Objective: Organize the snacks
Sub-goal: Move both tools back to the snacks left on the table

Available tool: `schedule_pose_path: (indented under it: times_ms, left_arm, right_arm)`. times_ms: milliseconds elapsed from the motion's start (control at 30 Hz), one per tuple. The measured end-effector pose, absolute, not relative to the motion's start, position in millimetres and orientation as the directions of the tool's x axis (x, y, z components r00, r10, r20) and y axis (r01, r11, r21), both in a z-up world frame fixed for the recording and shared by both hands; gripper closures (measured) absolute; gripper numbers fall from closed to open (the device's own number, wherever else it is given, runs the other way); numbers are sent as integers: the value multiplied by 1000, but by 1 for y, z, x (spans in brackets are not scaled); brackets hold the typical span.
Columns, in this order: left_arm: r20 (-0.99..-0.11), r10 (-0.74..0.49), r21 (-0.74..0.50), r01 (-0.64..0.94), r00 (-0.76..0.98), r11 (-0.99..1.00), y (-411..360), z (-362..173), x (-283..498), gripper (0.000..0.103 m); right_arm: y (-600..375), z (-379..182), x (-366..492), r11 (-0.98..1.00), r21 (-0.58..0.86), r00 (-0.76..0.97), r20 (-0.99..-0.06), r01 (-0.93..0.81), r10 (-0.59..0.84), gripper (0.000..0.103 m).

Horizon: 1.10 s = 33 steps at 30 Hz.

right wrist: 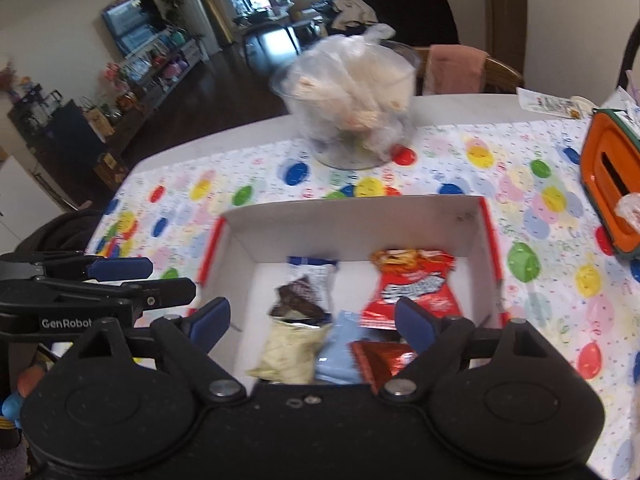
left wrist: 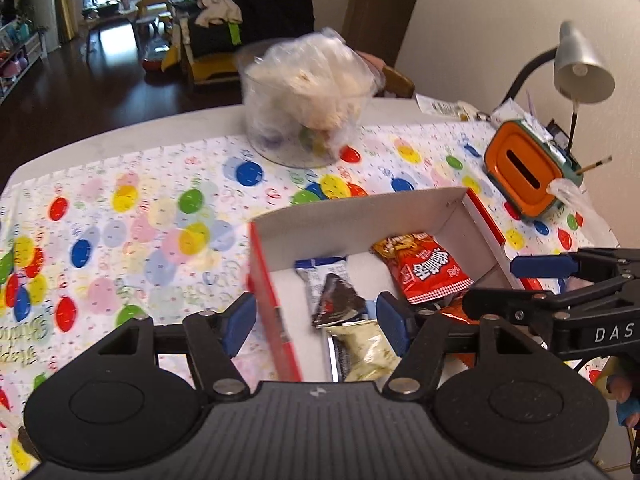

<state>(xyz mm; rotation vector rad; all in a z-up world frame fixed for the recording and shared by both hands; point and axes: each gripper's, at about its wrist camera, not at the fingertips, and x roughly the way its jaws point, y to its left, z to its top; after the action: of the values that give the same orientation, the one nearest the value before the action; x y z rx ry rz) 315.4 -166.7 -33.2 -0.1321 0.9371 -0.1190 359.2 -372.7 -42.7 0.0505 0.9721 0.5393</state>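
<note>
While both claws, left [left wrist: 316, 326] and right [right wrist: 314, 326], hung released and empty, the bowl [left wrist: 306, 100] lay ahead, beyond the box [left wrist: 360, 210].

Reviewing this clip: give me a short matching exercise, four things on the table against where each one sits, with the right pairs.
Things:
1. red snack packet
2. clear tub
3. orange container
4. cream packet

Places:
A. table's right edge
B. box, near side
C. beyond the box, bag inside
D. box, right part

Pairs: 1-D, 2-C, 3-A, 4-B
</note>
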Motion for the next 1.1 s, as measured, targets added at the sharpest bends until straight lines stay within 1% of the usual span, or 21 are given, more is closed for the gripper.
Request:
schedule_pose_path:
  times_ms: [200,233,300,533,633,700,1100]
  left_arm:
    - [-770,-130,-140,33,624,990,-137,-24,286,35]
    - [-768,-128,-143,27,628,989,-131,-24,281,34]
    - [-762,-126,-151,14,636,988,-117,-23,272,29]
    - [-759,-105,-165,-34,643,986,-66,-29,238,29]
    - [-760,-96,-177,-63,642,982,-42,-34,224,24]
    - [-762,-87,-184,-86,641,979,-25,-38,215,23]
    - [-796,-17,-173,-201,605,964,95,-62,170,23]
  right_arm:
    - [-344,-39,336,842,273,451,-746,-465,491,10]
    - [-338,-38,332,838,271,451,-743,-473,495,10]
    - [-325,-38,325,829,274,446,-738,-488,506,8]
    - [-275,-42,296,798,257,431,-730,-546,530,5]
    - [-252,-47,284,789,244,424,-734,-564,530,1]
    - [-236,-50,276,778,232,418,-735,-584,533,0]
    - [-130,-73,228,675,140,354,-765,-724,538,0]
